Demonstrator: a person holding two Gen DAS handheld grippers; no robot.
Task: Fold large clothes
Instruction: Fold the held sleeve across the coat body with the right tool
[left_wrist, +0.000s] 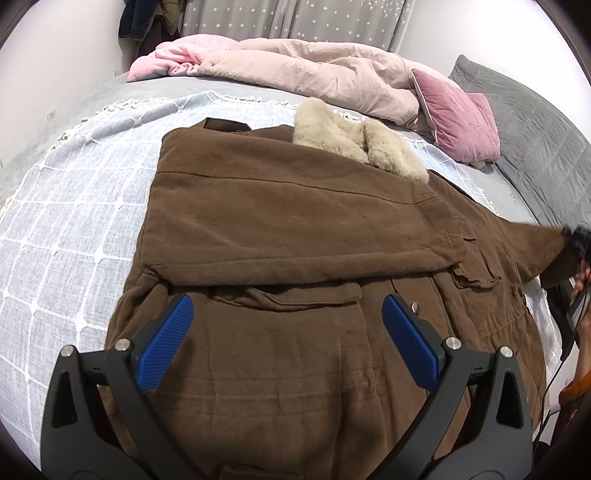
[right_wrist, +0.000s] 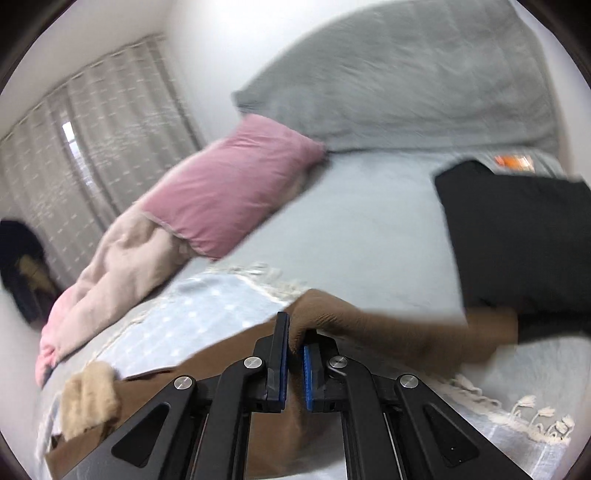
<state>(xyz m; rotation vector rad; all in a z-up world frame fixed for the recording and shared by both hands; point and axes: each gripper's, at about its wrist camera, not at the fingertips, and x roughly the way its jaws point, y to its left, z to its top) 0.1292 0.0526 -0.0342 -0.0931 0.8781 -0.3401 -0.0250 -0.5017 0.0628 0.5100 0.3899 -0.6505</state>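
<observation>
A large brown coat (left_wrist: 295, 221) with a beige fur collar (left_wrist: 354, 144) lies on the bed, one side folded over its middle. My left gripper (left_wrist: 288, 306) hovers open above the coat's lower part, with nothing between its blue pads. At the right edge of the left wrist view, my right gripper (left_wrist: 574, 240) holds the end of the coat's sleeve (left_wrist: 535, 243) lifted and stretched out to the right. In the blurred right wrist view, that gripper (right_wrist: 295, 347) is shut, with brown sleeve fabric (right_wrist: 388, 332) pinched between its pads. The fur collar (right_wrist: 88, 398) shows at the lower left.
A light blue checked throw (left_wrist: 74, 221) with a fringe lies under the coat. Behind it are a crumpled pink duvet (left_wrist: 295, 70), a pink pillow (left_wrist: 458, 122) and a grey pillow (left_wrist: 524, 147). A black item (right_wrist: 517, 240) lies on the bed to the right.
</observation>
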